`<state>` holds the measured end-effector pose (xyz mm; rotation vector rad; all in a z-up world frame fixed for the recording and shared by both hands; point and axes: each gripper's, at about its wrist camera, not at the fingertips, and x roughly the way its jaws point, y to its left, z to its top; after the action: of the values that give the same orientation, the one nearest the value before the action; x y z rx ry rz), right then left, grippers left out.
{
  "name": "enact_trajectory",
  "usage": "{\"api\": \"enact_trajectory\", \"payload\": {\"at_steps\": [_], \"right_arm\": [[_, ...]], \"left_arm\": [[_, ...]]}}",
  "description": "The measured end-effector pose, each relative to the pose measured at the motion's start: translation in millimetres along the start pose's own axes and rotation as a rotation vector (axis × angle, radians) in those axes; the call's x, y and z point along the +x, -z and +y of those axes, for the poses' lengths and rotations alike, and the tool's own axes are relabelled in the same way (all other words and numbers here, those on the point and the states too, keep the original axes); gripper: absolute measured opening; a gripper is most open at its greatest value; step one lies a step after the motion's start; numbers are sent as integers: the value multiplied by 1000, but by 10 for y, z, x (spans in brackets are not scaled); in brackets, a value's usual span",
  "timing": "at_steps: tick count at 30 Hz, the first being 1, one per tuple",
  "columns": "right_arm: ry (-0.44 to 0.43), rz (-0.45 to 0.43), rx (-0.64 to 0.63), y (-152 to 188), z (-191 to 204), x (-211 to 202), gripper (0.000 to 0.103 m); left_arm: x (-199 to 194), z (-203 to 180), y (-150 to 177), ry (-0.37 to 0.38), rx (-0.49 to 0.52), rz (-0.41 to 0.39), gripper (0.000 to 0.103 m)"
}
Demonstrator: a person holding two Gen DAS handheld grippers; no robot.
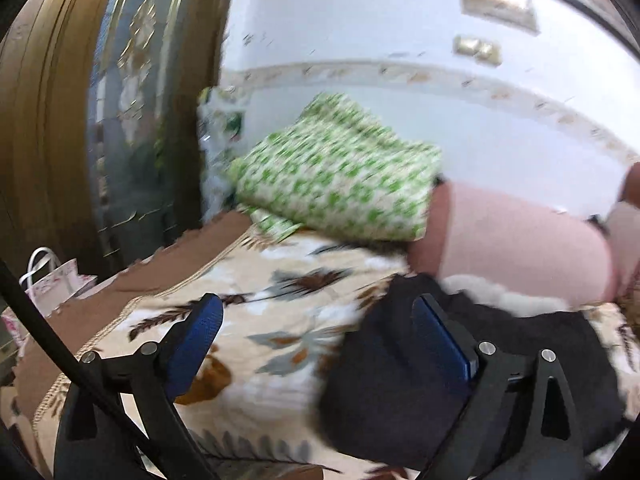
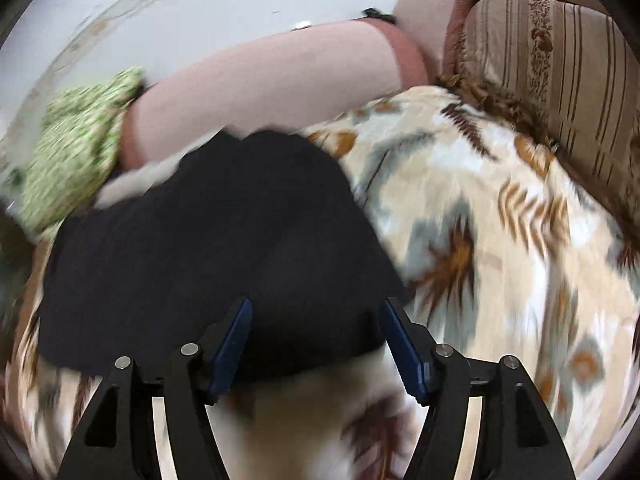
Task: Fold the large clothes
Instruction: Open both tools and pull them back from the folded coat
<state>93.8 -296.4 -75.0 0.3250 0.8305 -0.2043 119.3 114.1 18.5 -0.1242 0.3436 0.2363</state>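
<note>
A black garment with a white fleecy lining lies folded on a floral blanket. My left gripper hovers above the garment's left edge, wide open, and its right pad shows in front of the black cloth. In the right wrist view the same black garment spreads ahead of my right gripper. Its jaws stand open, with the garment's near edge lying in the gap below them and neither pad pressing on it.
A green-and-white patterned cushion and a pink bolster lie behind the garment against the white wall. A striped sofa back borders the floral blanket. To the left are a wooden door and a paper bag.
</note>
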Motion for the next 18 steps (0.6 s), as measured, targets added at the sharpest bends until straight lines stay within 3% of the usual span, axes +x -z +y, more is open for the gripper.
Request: {"api": "enact_trajectory", "payload": {"at_steps": [2,6,12,18], "right_arm": [[-7,-12,-30,267,-6,-151,74],[-23,-53,-20,676,-108,-413,77],[-76,-90,-19,918,-36,-611,78],[-83,-136,-86,1150,149,-814,81]], "left_arm": [[-205,-100,63,79,22,13,96],[-583,-225,290,205,42,125,97],[-1096,-486,626,188,169,212,97],[-1464,-565,808,243,147,253,97]]}}
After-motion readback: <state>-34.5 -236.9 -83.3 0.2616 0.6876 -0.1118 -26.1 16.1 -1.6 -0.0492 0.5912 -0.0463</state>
